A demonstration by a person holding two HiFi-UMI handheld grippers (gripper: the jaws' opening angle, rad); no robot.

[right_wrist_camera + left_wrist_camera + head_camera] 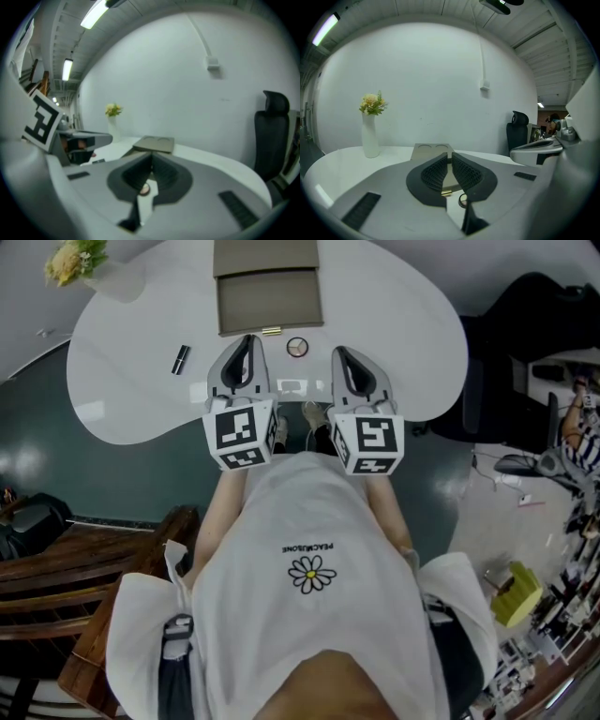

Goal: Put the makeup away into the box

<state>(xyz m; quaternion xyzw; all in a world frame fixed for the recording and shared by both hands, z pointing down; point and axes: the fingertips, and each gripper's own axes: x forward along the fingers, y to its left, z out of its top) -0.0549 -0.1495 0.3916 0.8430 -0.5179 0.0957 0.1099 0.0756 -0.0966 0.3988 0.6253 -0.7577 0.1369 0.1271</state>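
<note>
An open grey-brown box [270, 298] lies at the far side of the white table [122, 381], its lid [266, 256] folded back. A gold tube [271, 331] rests at the box's front edge, and a round compact [297, 347] lies just right of it. A black tube [180, 359] lies apart at the left. My left gripper [248, 341] is shut and empty, its tips just short of the gold tube [446, 192] and compact [462, 200]. My right gripper [339, 352] is shut and empty beside it, with the compact [145, 189] below its tips.
A white vase of flowers [103, 273] stands at the table's far left. A black office chair [525, 324] is off the right side, and a wooden bench [75, 568] sits on the floor at the left. The person stands at the table's near edge.
</note>
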